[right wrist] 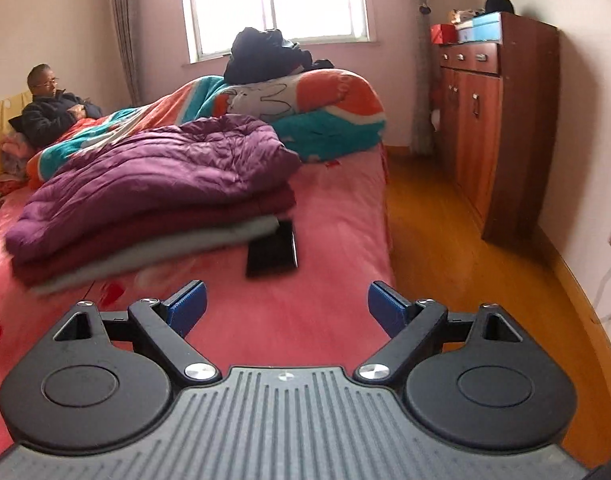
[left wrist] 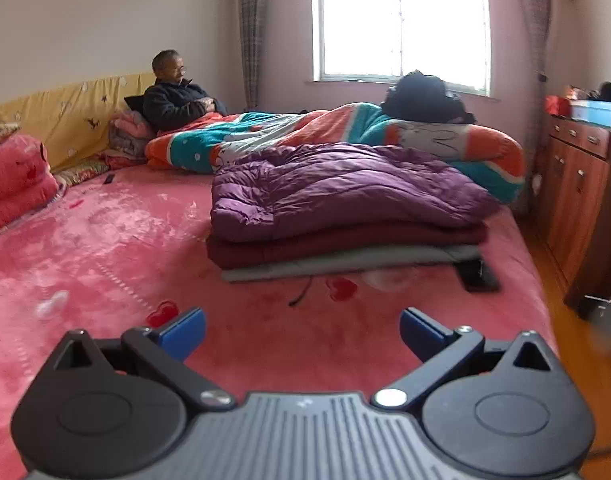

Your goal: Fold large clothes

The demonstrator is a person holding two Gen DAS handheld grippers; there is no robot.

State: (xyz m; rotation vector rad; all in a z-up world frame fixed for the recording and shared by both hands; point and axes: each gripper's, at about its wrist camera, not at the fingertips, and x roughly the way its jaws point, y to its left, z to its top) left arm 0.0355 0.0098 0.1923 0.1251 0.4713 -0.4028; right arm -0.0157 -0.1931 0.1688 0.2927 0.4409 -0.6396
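Purple quilted coat [left wrist: 337, 188] tops a folded stack on the pink bed [left wrist: 105, 240], far from both grippers. The left gripper [left wrist: 302, 330] and right gripper [right wrist: 286, 306] hover spread and empty. Only the right view shows the wooden floor [right wrist: 445, 240] fully.

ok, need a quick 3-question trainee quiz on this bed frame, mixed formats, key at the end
1. True or false: the left gripper and the right gripper are both open and hold nothing.
2. Multiple choice: what lies on top of the folded stack on the bed?
A. grey garment
B. purple quilted jacket
C. dark red garment
3. Short answer: where is the flat black object relative to the stack?

Key
1. True.
2. B; dark red lies under it, grey at the bottom.
3. On the bed at the stack's corner nearest the wooden cabinet, seemingly partly tucked under the grey layer.
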